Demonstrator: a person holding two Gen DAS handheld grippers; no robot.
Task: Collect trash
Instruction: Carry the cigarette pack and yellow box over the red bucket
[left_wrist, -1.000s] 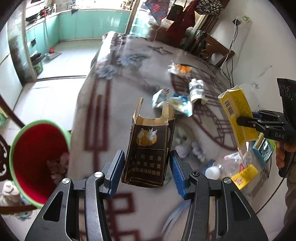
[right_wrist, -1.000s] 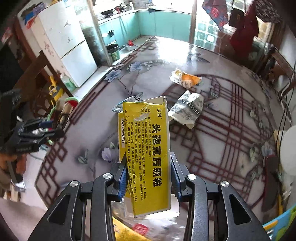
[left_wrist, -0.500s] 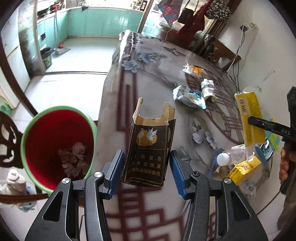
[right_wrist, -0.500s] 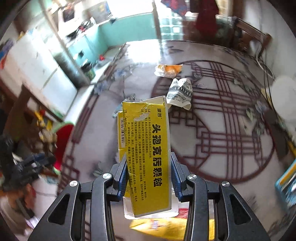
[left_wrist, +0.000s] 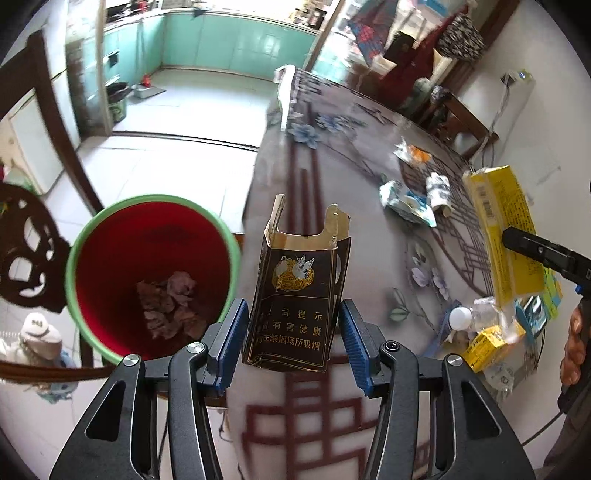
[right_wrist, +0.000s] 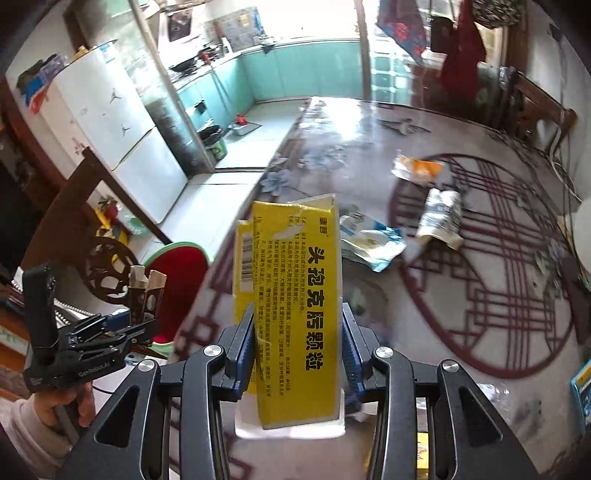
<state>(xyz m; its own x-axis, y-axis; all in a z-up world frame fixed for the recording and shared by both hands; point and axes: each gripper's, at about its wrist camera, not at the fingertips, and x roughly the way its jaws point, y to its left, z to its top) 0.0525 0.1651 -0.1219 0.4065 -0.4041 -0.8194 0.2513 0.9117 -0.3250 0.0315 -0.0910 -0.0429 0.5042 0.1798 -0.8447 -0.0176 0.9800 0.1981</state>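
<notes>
My left gripper (left_wrist: 291, 339) is shut on an open dark cigarette pack (left_wrist: 295, 302), held upright at the table's edge, just right of the red trash bin (left_wrist: 147, 273) with a green rim on the floor. My right gripper (right_wrist: 298, 349) is shut on a tall yellow medicine box (right_wrist: 295, 306), held upright over the table; it also shows in the left wrist view (left_wrist: 506, 236). The left gripper (right_wrist: 110, 332) and the bin (right_wrist: 177, 277) show at the left of the right wrist view.
On the patterned table (right_wrist: 480, 295) lie a blue-white wrapper (right_wrist: 369, 240), a crumpled white bag (right_wrist: 439, 218) and an orange-white wrapper (right_wrist: 417, 168). A plastic bottle (left_wrist: 469, 317) and small yellow box (left_wrist: 487, 343) lie near the right edge. Dark wooden chairs (left_wrist: 26, 258) stand by the bin.
The left gripper has swung left with the cigarette pack, so the bin now sits closer and more central. The right gripper has turned left with the yellow box.
</notes>
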